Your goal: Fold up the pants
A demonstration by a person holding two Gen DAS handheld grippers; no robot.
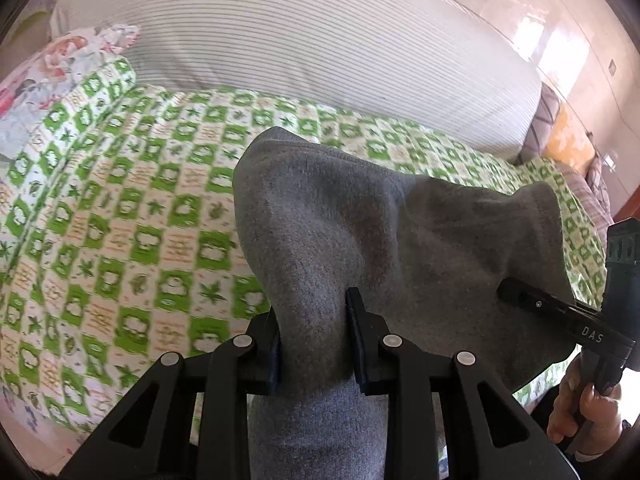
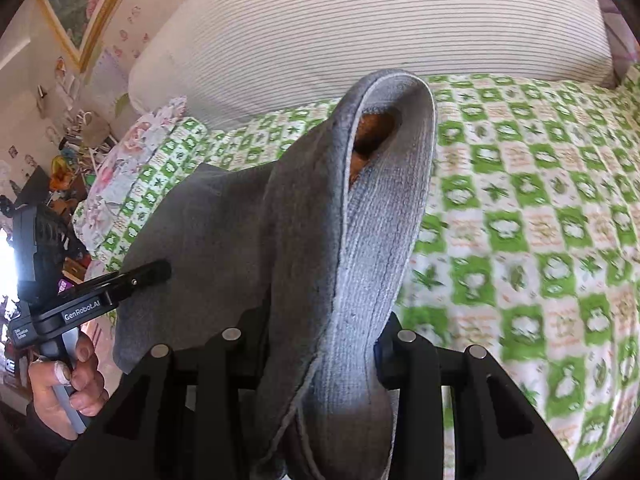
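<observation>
Evidently soft grey fleece pants (image 1: pixel 360 216) hung limp, light; left gripper (image 1: pixel 316 344) and right gripper (image 2: pixel 320 352) both clamped bunched cloth; waistband best hold.

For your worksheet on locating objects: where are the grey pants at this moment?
In both wrist views the grey pants hang mid-frame, held up above the green checked bedspread, clamped in the left gripper and the right gripper, with the striped bolster behind.
</observation>
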